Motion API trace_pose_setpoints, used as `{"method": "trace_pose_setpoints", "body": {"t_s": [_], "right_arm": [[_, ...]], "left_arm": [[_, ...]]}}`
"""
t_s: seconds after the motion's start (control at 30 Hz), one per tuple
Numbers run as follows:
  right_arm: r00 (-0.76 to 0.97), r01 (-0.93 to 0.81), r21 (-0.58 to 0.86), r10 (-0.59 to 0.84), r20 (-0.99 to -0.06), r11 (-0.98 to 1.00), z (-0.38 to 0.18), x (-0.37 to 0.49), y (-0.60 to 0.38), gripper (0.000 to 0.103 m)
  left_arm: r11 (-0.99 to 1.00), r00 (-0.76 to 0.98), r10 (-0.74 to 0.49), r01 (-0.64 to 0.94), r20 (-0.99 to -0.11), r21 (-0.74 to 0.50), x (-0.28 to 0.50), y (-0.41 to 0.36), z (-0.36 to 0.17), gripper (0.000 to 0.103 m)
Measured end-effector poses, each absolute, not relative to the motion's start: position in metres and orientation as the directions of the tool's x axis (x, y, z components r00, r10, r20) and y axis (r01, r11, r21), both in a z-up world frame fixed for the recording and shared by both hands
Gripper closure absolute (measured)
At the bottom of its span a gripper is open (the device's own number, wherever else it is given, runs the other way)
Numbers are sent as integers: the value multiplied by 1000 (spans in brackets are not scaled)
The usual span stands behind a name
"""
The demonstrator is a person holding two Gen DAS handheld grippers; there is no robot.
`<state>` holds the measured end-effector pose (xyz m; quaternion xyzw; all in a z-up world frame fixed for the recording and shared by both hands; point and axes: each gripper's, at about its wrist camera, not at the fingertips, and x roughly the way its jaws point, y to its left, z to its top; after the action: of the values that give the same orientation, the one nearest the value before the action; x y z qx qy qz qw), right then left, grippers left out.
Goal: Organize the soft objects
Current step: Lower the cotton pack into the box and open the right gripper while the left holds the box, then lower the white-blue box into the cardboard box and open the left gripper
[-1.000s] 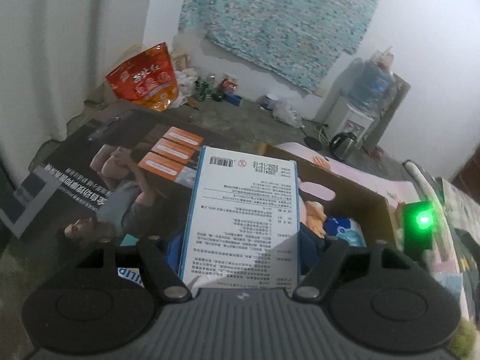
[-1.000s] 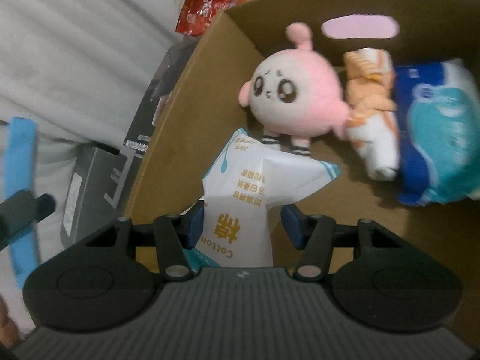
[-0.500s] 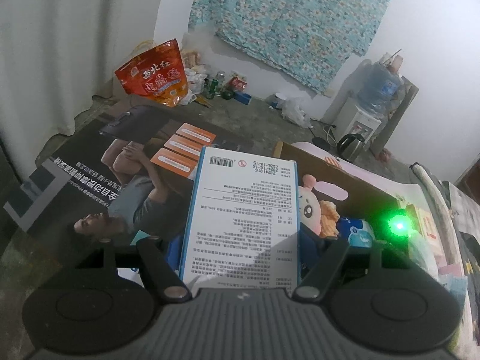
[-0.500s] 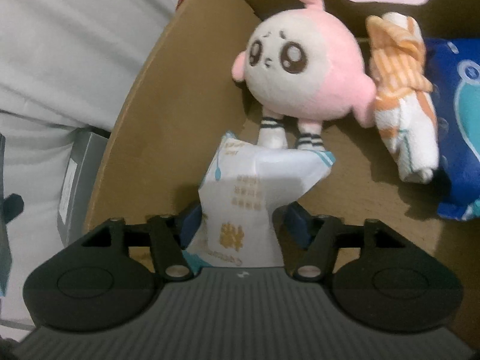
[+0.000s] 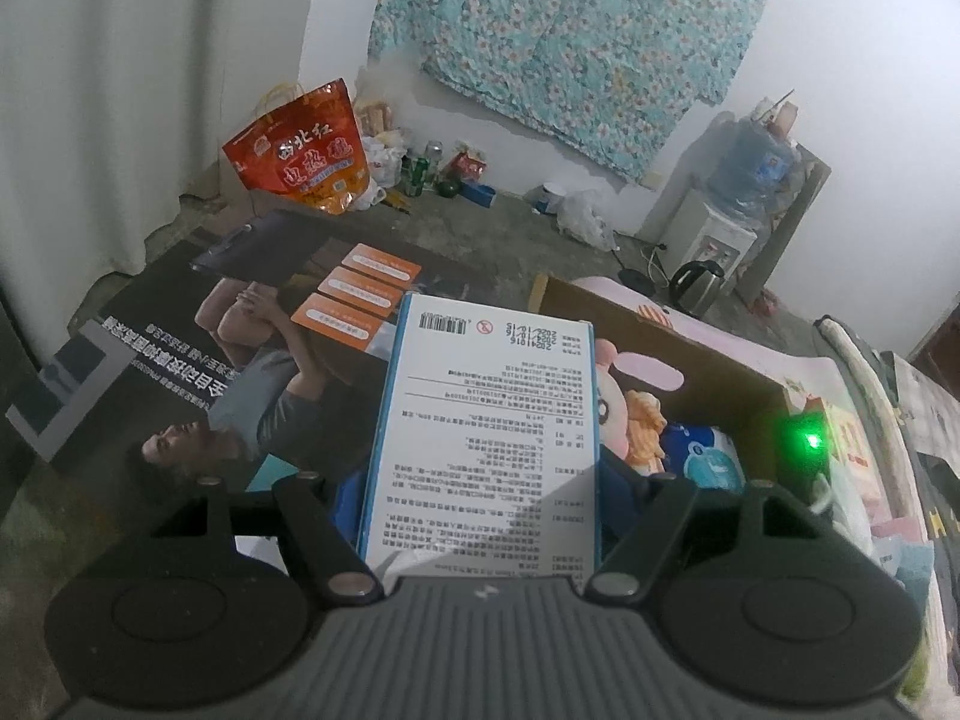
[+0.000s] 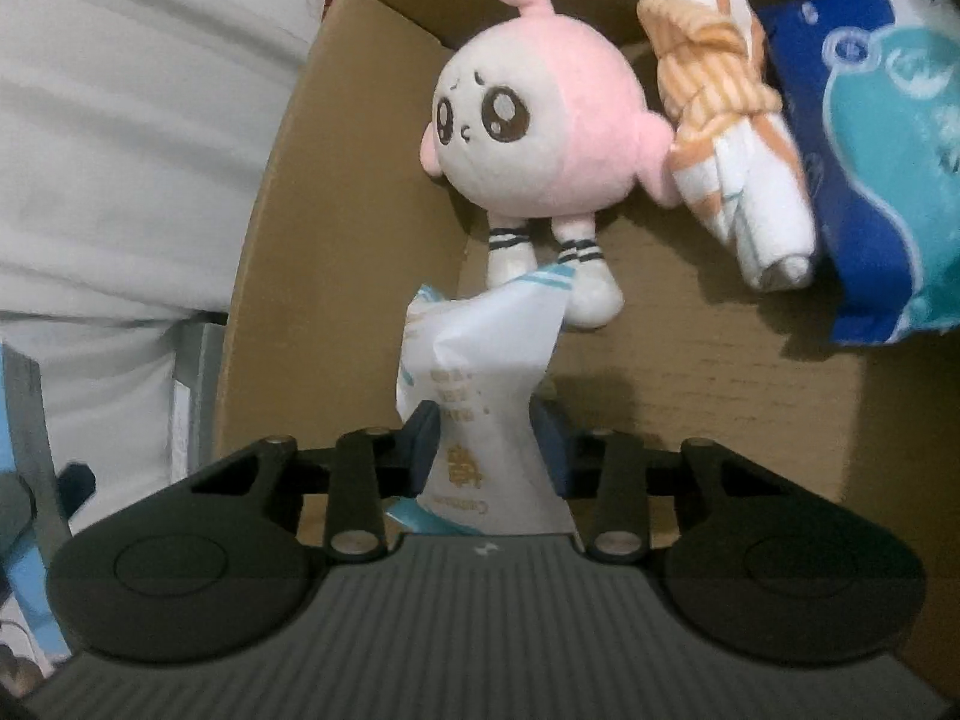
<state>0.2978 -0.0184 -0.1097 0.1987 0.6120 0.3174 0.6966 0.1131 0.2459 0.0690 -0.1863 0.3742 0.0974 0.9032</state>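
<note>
the right gripper (image 6: 485, 441) pinches a white tissue pack (image 6: 477, 384) low inside the cardboard box (image 6: 282, 192), its top touching the pink plush toy's (image 6: 534, 120) feet; bare box floor lies to the right. the left gripper (image 5: 480, 486) clamps a printed packet (image 5: 489, 438) beside the box.

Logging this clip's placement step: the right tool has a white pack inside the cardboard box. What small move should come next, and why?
Probably lower a little more, then open. The right tool is shut on the white cotton pack, already inside the cardboard box, its top edge overlapping the pink plush toy at the feet. The box floor beside the rolled striped cloth is bare, so release looks safe.
</note>
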Motion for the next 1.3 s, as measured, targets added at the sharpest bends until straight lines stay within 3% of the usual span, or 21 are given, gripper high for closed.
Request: {"method": "trace_pose_setpoints", "body": {"t_s": [0.17,0.5,0.7,0.97,1.3], "right_arm": [[114,-222,686,717,-687,693,-83,294,-46,62],[444,-406,679,781,-439,612,26,242,-209,48],[475,-396,704,788,-393,590,14,195,-286,47],[534,-247,765,742,-404,594,-38,170,-358,46],[557,-170,790,719,-416,589,-70,167,-374,44]], "left_arm": [[924,694,13,-284,-720,-257,113,231,70,29],[955,600,-135,-133,-789,-265,163,157,47,29],[952,487,-207,-99,-848,-290,209,115,0,29],[928,425,-214,-193,-880,-319,238,111,-49,29],[924,420,-160,-255,-893,-285,235,118,-46,18]]}}
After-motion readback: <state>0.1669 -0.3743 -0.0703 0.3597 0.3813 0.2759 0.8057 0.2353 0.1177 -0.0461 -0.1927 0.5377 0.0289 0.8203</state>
